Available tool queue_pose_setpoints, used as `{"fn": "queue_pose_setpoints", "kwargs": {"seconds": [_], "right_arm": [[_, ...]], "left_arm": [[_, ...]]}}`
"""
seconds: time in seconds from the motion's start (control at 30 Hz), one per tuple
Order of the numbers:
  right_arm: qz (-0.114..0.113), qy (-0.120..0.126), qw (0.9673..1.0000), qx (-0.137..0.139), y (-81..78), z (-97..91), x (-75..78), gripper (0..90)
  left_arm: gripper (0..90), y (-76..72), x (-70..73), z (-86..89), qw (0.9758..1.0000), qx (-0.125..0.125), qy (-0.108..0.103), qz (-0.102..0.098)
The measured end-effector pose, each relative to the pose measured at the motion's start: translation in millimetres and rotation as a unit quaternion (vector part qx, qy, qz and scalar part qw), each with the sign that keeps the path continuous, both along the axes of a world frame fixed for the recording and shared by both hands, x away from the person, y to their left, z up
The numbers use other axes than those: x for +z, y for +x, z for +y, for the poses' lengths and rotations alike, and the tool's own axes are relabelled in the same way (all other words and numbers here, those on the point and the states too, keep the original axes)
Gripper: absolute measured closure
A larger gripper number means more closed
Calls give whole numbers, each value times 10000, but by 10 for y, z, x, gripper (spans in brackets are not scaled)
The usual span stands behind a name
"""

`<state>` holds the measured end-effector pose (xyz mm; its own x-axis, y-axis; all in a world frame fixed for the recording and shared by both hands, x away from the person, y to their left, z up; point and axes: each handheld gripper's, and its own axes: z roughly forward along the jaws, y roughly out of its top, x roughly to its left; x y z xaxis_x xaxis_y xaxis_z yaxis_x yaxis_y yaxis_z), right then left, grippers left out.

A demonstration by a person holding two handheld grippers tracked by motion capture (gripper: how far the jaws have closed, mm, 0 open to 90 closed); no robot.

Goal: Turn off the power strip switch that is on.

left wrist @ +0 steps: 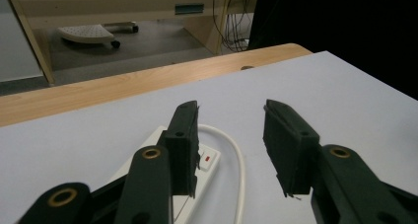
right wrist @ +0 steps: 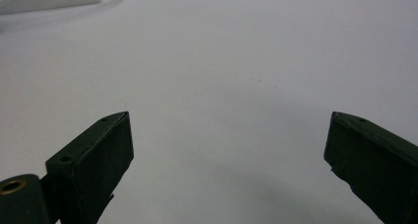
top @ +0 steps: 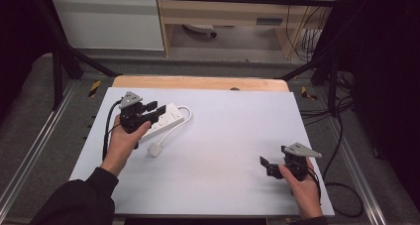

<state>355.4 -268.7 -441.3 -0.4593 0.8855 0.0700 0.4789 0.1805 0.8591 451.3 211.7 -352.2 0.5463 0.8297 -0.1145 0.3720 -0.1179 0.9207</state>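
White power strip lies on the tabletop, far-left area, angled, w/ a red mark on its top face seen in the left gripper view. Its white cord loops round the far end and runs back toward the person to a white plug lying near the strip. Left gripper sits over the strip; jaws part-open, no pad pressing on it. One jaw overlaps the strip's top in the left gripper view, the other is out past the cord; can't tell if it touches. Right gripper is well apart, near-right of tabletop, jaws wide open w/ bare surface between.
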Motion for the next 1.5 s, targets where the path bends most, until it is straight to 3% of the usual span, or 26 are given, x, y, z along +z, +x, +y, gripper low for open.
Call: {"fn": "queue_pose_setpoints", "kwargs": {"seconds": [0.87, 1.5], "right_arm": [[-13, 17, 10000, 6, -2, -5, 6, 51], [-17, 16, 10000, 11, 2, -8, 5, 50]], "left_arm": [[757, 180, -99, -132, 9996, -121, 245, 21], [829, 313, -233, -128, 9992, -85, 309, 237]]}}
